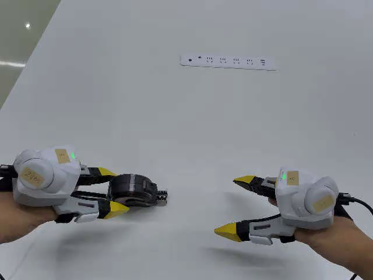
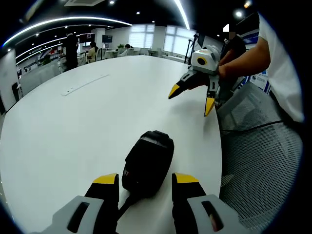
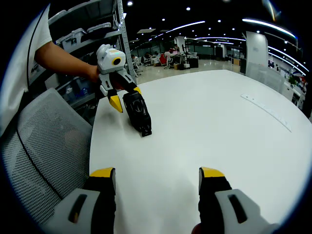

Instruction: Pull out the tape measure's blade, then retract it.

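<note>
A black tape measure lies on the white table with its blade drawn in and the hook pointing right. My left gripper holds its rear end, and in the left gripper view the yellow-tipped jaws of the left gripper press on both sides of the tape measure. My right gripper hovers a short way to the right of the hook, open and holding nothing. The right gripper view shows the right gripper spread wide, with the tape measure and the left gripper ahead of it.
A white power strip lies flat far back on the table. A grey mesh chair stands at the table's near edge. A black cable trails from the right gripper. Broad bare tabletop lies between the grippers and the strip.
</note>
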The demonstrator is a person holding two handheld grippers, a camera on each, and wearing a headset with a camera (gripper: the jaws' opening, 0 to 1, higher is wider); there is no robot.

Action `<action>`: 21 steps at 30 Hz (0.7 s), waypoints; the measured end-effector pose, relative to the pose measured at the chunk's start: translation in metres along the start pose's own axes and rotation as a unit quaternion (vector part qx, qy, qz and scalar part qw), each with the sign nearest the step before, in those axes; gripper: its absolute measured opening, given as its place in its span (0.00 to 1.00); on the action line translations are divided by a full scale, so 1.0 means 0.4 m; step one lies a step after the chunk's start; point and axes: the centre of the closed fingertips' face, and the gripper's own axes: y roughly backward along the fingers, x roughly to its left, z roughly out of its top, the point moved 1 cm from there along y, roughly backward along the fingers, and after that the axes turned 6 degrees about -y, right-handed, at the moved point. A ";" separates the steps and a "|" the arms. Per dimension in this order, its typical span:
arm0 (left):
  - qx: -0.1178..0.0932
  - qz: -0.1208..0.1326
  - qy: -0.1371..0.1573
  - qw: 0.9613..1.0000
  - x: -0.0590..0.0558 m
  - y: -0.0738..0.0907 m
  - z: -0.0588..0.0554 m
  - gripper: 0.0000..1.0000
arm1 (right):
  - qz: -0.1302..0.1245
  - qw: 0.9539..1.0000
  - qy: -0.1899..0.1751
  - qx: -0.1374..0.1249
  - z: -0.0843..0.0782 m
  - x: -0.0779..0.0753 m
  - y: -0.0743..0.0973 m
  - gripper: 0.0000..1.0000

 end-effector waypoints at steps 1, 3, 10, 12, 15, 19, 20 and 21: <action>0.001 -0.001 -0.001 1.000 0.001 -0.002 0.000 0.40 | 0.000 1.000 0.001 0.000 0.000 0.000 -0.001 0.69; 0.000 -0.003 -0.004 1.000 -0.001 -0.003 0.002 0.38 | 0.002 1.000 0.002 0.000 0.001 0.001 -0.003 0.69; 0.005 -0.006 -0.014 1.000 0.006 -0.006 0.000 0.32 | 0.003 1.000 0.000 0.000 0.005 0.003 -0.009 0.68; 0.006 -0.009 -0.017 1.000 0.005 -0.006 0.000 0.31 | 0.004 1.000 0.001 0.000 0.006 0.004 -0.010 0.67; 0.009 -0.012 -0.024 1.000 0.005 -0.007 0.000 0.31 | 0.007 1.000 0.002 0.000 0.007 0.005 -0.015 0.66; 0.014 -0.016 -0.035 0.999 0.005 -0.010 -0.002 0.31 | 0.012 1.000 0.006 0.001 0.015 0.003 -0.028 0.65; 0.014 -0.017 -0.034 0.999 0.004 -0.010 -0.002 0.31 | 0.015 1.000 0.009 0.002 0.018 0.002 -0.033 0.65; 0.014 -0.018 -0.034 0.999 0.005 -0.010 -0.001 0.30 | 0.016 1.000 0.011 0.003 0.020 0.001 -0.037 0.64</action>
